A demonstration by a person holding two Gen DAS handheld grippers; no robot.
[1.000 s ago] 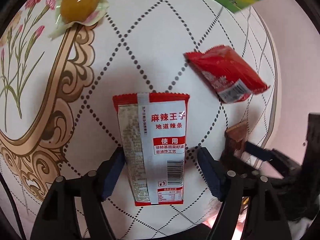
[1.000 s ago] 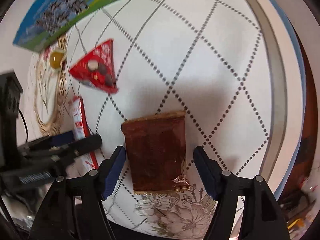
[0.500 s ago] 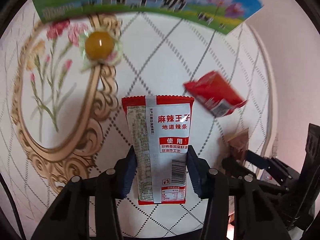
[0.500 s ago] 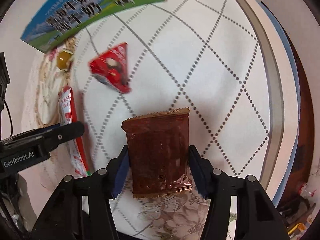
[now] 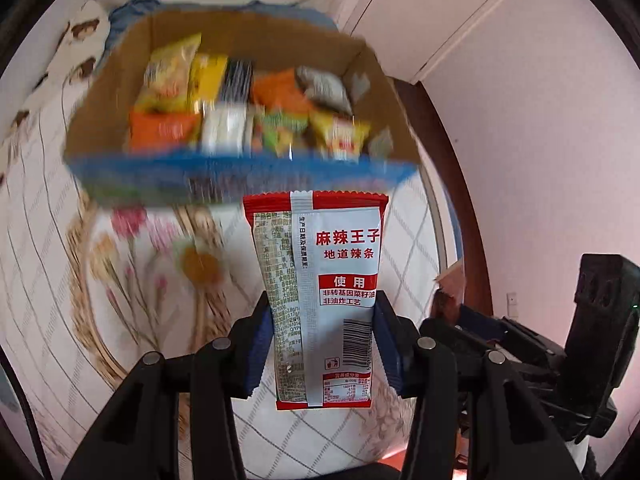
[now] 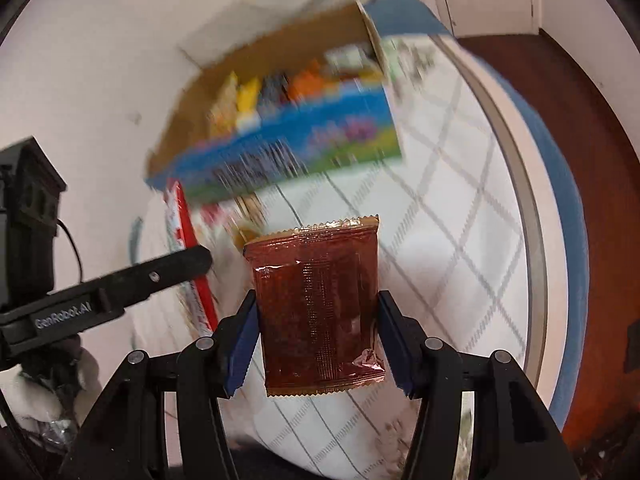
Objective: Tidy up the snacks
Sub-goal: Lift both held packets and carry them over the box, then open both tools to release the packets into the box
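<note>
Both packets have left the bench since a second ago: my left hand-held gripper (image 5: 322, 344) is clamped on the spicy strip (image 5: 320, 292), my right (image 6: 316, 344) on the brown packet (image 6: 318, 304). Ahead, the box (image 5: 240, 176) is full; either packet could catch its near wall or slip from these edge grips.

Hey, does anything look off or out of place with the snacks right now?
Nothing stands out. The left gripper holds a red-and-white spicy strip packet, the right gripper a brown snack packet; both look intact. The cardboard box sits upright.
</note>
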